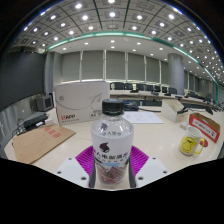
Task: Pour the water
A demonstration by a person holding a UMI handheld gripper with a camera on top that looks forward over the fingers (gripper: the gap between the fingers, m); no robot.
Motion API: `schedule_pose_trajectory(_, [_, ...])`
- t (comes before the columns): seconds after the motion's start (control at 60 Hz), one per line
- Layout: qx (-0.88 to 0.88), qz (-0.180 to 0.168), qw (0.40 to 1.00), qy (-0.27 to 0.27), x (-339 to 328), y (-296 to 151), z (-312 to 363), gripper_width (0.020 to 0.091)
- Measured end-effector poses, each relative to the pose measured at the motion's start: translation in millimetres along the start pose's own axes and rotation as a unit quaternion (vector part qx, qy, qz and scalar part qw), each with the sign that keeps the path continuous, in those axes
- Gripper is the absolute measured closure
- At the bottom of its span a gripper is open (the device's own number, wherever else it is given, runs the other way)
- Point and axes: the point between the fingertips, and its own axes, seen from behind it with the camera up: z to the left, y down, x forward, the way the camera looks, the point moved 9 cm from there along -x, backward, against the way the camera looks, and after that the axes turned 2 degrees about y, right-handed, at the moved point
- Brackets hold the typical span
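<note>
A clear plastic water bottle [111, 143] with a dark cap and a white and purple label stands upright between my fingers. My gripper [111, 168] is shut on the water bottle, with the magenta pads [84, 159] pressed against both of its sides. The bottle's base is hidden below the fingers. A small clear cup with a yellow band [189, 145] stands on the white table [160, 135] ahead of me and to the right.
A brown cardboard sheet [38, 143] lies on the table to the left. A red and white box [203, 124] sits beyond the cup. A large white carton [80, 101] stands at the back, with desks and monitors behind it.
</note>
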Motion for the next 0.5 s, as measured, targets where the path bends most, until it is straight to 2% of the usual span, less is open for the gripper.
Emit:
schedule_pose_trajectory(0.1, [0.007, 0.01, 1.0, -0.013, -2.2, -3.1, -1.0, 0.0707])
schedule_pose_trajectory(0.3, [0.068, -0.01, 0.997, -0.03, -15.7, -53.0, -21.9, 0.0708])
schedule_pose_trajectory(0.417, [0.203, -0.021, 0.977, -0.061, -22.4, -93.8, -50.4, 0.0707])
schedule_pose_trajectory(0.5, [0.327, -0.025, 0.939, -0.099, -24.9, -117.3, -81.4, 0.0707])
